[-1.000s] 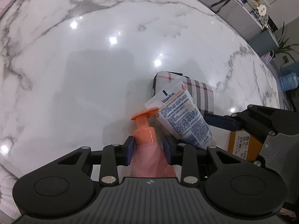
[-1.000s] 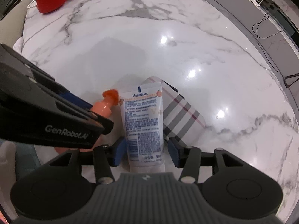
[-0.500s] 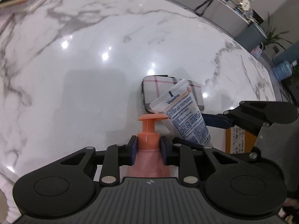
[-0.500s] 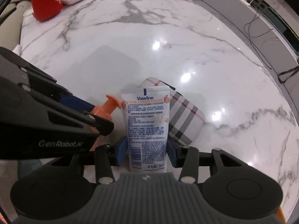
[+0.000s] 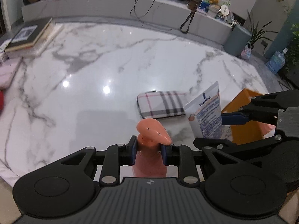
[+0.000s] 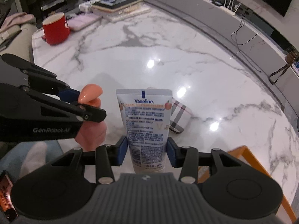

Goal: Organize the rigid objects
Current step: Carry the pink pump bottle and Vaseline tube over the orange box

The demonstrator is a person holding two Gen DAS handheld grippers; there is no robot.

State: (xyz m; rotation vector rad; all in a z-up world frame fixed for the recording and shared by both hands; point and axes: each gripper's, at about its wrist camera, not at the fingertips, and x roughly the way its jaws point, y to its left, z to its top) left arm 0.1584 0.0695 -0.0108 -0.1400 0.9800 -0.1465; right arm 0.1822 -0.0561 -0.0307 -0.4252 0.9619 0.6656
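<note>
Jaws on both sides are clamped: left gripper (image 5: 148, 152) on the peach pump bottle (image 5: 149, 160), right gripper (image 6: 146, 152) on the Vaseline tube (image 6: 144, 125), both lifted off the marble table (image 6: 168, 46). Stowing's left, maybe in the orange box (image 5: 244, 130); plaid case (image 5: 161, 104) untouched.

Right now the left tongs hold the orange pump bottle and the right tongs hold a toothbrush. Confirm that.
Wrong on one point: the right tongs hold a Vaseline tube, as the right wrist view shows. The left tongs do hold the orange pump bottle.
</note>
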